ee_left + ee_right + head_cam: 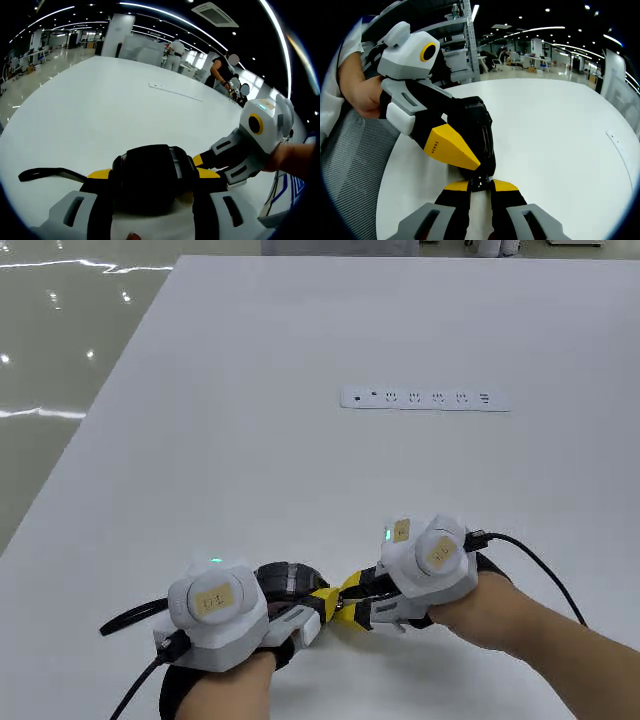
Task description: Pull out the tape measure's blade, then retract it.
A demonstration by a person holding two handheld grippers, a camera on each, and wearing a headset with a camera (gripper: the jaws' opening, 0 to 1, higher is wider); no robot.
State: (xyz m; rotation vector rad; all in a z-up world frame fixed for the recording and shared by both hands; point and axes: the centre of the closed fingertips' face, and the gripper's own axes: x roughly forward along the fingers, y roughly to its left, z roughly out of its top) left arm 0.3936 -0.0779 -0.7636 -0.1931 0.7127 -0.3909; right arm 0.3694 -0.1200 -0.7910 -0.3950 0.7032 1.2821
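Note:
A black tape measure (288, 581) lies near the table's front edge, clamped between the yellow-tipped jaws of my left gripper (306, 597). In the left gripper view the black case (150, 175) sits between the jaws of the left gripper (152, 176), with its black wrist strap (45, 173) trailing to the left. My right gripper (345, 602) points left at the case. In the right gripper view, the right gripper (481, 187) is shut on the blade's end hook, right at the mouth of the case (477, 132). Hardly any blade shows.
A white power strip (425, 398) lies flat in the middle of the white table (300, 440). The table's left edge drops to a glossy floor (60, 360). A black cable (540, 575) runs from the right gripper. A mesh chair (350, 165) stands behind me, and people stand far off (220, 70).

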